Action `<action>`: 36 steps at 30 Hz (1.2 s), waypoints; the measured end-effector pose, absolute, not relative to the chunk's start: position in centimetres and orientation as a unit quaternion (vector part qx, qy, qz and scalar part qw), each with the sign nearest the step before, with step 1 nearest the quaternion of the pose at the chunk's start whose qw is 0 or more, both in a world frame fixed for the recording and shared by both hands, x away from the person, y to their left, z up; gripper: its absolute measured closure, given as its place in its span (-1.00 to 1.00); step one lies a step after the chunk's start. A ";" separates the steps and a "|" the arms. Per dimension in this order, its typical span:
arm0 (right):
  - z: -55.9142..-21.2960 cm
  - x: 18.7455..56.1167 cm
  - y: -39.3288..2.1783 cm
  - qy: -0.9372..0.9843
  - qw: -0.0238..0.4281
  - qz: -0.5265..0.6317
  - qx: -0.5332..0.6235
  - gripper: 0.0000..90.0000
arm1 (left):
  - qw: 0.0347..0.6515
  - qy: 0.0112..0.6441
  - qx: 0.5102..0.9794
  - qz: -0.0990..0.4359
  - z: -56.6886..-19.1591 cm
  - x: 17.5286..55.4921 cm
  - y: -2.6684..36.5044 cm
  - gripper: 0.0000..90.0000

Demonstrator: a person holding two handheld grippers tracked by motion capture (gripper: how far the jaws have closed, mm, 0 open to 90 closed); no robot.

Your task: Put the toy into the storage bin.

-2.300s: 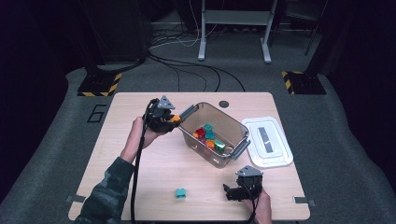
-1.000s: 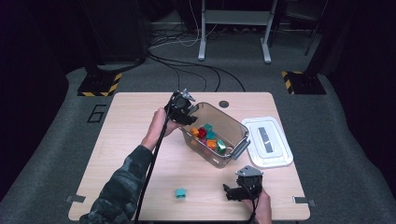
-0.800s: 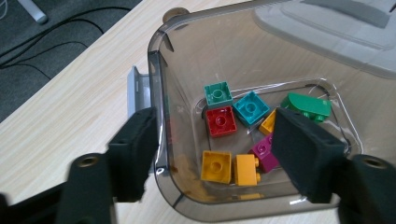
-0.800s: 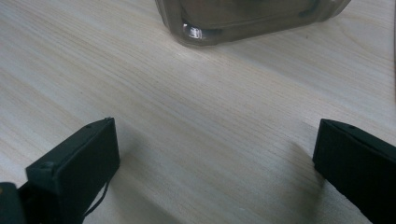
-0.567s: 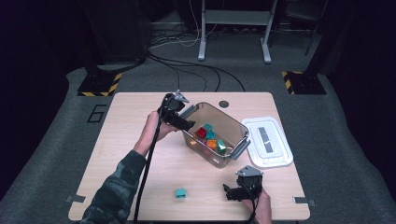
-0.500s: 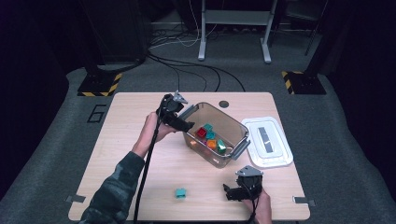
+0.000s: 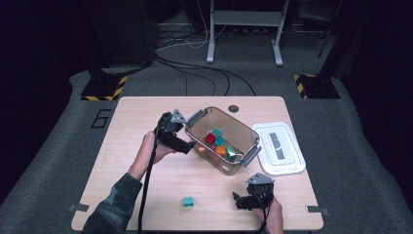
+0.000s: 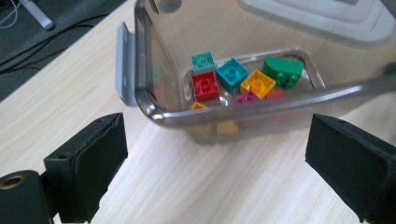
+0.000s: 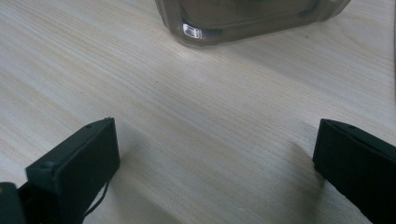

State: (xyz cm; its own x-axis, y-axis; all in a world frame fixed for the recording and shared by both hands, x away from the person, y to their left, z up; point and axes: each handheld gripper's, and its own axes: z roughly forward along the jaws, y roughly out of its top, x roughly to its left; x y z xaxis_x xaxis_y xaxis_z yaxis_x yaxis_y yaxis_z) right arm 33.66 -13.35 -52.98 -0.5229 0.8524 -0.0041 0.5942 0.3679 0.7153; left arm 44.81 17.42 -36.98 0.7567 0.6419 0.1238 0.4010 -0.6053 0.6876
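Observation:
A clear plastic bin (image 7: 243,134) stands mid-table with several coloured bricks in it, among them a red brick (image 8: 205,86), a teal brick (image 8: 232,73) and a green brick (image 8: 282,70). My left gripper (image 7: 188,145) hangs just outside the bin's left wall. Its jaws have just been opening and now stand open with nothing between them, facing the bin rim (image 8: 154,109). A lone teal brick (image 7: 188,201) lies near the table's front edge. To its right, my right gripper (image 7: 239,200) rests low over the table, open and empty, with the bin's corner (image 9: 196,28) ahead.
The bin's white lid (image 7: 278,147) lies flat on the table to the right of the bin. A small dark disc (image 7: 233,108) is set into the table behind the bin. Cables trail from both grippers toward the front edge.
My left gripper has drawn back from over the bin's far left end, toward the person and to the left, and its jaws have opened. The right gripper has stayed put.

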 end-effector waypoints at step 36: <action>-53.0 33.7 -13.4 0.804 0.191 0.338 0.450 -1.00 | 0.314 0.279 0.901 0.107 -46.6 36.2 18.7 -1.00</action>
